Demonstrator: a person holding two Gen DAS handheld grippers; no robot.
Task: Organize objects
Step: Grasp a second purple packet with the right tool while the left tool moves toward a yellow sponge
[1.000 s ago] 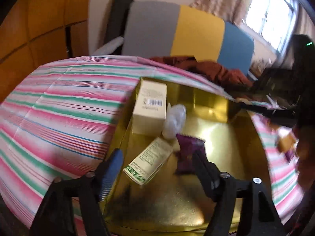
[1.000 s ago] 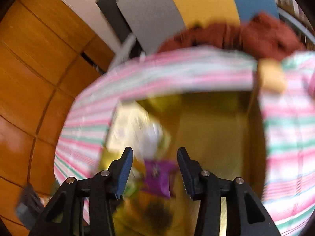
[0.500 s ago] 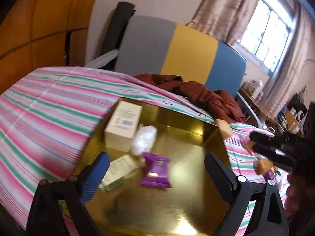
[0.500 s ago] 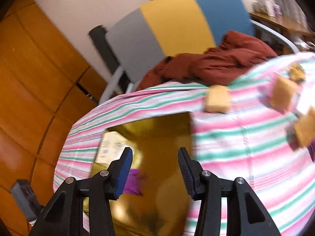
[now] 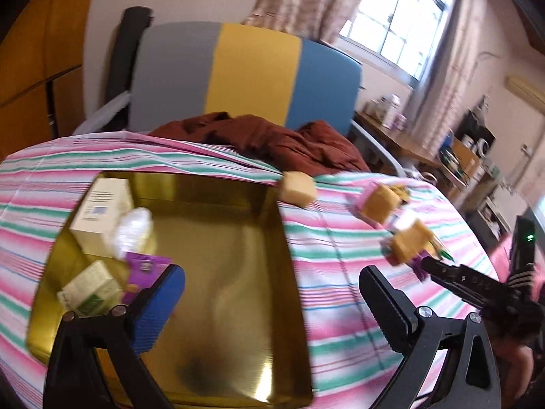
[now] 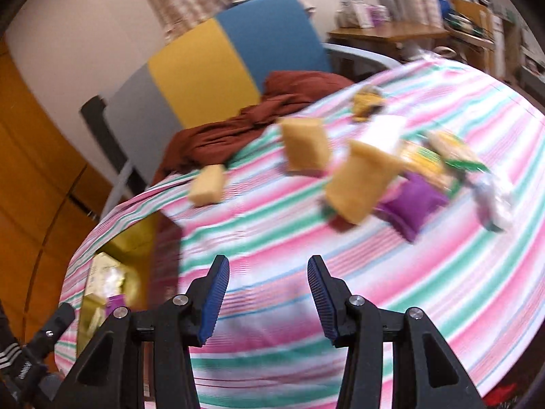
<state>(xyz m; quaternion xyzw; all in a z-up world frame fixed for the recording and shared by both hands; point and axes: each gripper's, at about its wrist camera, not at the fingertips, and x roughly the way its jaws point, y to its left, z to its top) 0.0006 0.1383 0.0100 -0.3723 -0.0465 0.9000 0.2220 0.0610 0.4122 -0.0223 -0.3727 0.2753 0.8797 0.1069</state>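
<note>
A gold tray (image 5: 221, 289) sits on the striped tablecloth (image 5: 340, 272). It holds a cream box (image 5: 102, 211), a clear wrapped item (image 5: 133, 231), a purple packet (image 5: 143, 269) and a green-labelled box (image 5: 92, 293). My left gripper (image 5: 269, 272) hovers over the tray's right rim, its jaws opening, nothing between them. Three yellow blocks (image 6: 207, 184), (image 6: 305, 148), (image 6: 361, 184) lie on the cloth with a second purple packet (image 6: 412, 204) and yellow-green packets (image 6: 439, 156). My right gripper (image 6: 267, 262) is open and empty over bare cloth, short of these.
A chair (image 5: 245, 78) with a grey, yellow and blue back stands behind the table, with a brown cloth (image 5: 272, 139) draped over its seat and the table's far edge. A wooden desk (image 6: 391, 30) with clutter is at the far right. The tablecloth drops off at the near edge.
The left gripper has drawn back and swung right from the tray's left side, its jaws widening. The right gripper has left the tray and travelled right over the cloth towards the loose items.
</note>
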